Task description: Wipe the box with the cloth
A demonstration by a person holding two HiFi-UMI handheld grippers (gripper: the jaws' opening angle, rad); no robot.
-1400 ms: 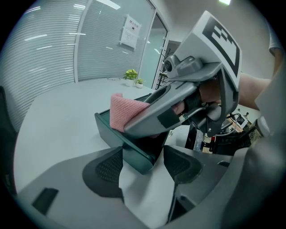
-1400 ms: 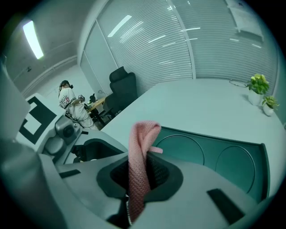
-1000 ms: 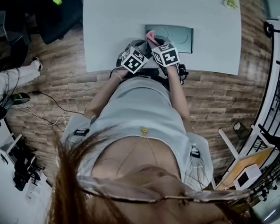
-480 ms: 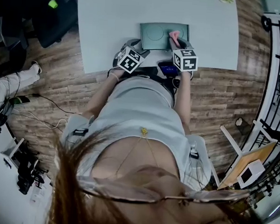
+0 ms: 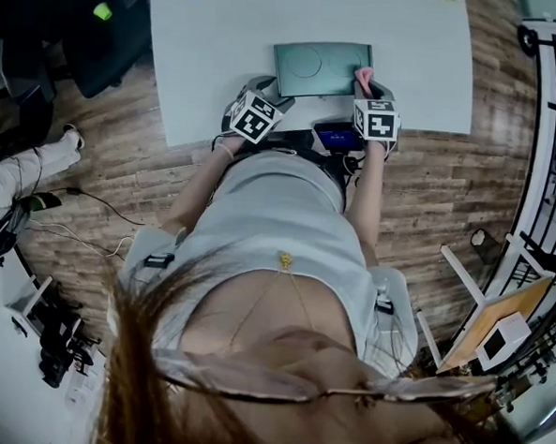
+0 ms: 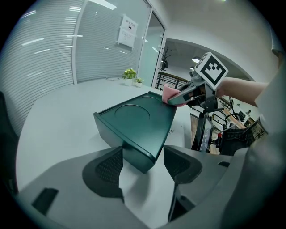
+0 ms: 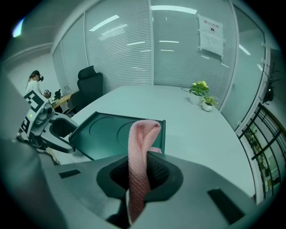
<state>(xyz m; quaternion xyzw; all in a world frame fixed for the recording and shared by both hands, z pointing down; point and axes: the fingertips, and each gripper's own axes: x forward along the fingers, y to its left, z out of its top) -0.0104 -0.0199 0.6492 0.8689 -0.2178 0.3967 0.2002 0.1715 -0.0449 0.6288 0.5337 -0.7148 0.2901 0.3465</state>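
A dark green box (image 5: 322, 69) with round recesses in its top lies on the white table (image 5: 224, 35), close to the near edge. My left gripper (image 6: 143, 166) stands open, with the box's (image 6: 138, 125) near left corner between its jaws and a gap on the right side. My right gripper (image 7: 142, 172) is shut on a pink knitted cloth (image 7: 139, 152). The cloth (image 5: 364, 78) rests at the near right end of the box (image 7: 111, 132). In the left gripper view the cloth (image 6: 170, 94) shows on the box's far corner.
Two small potted plants (image 7: 199, 93) stand at the table's far side. A black office chair (image 7: 89, 85) is beyond the table on the left, and a person (image 7: 33, 80) stands further back. A black railing (image 5: 555, 139) runs on the right. A lit screen (image 5: 335, 135) sits below the table edge.
My right gripper has carried the pink cloth rightwards along the box's near edge, from its left part to its right end. The left gripper has stayed at the box's left corner.
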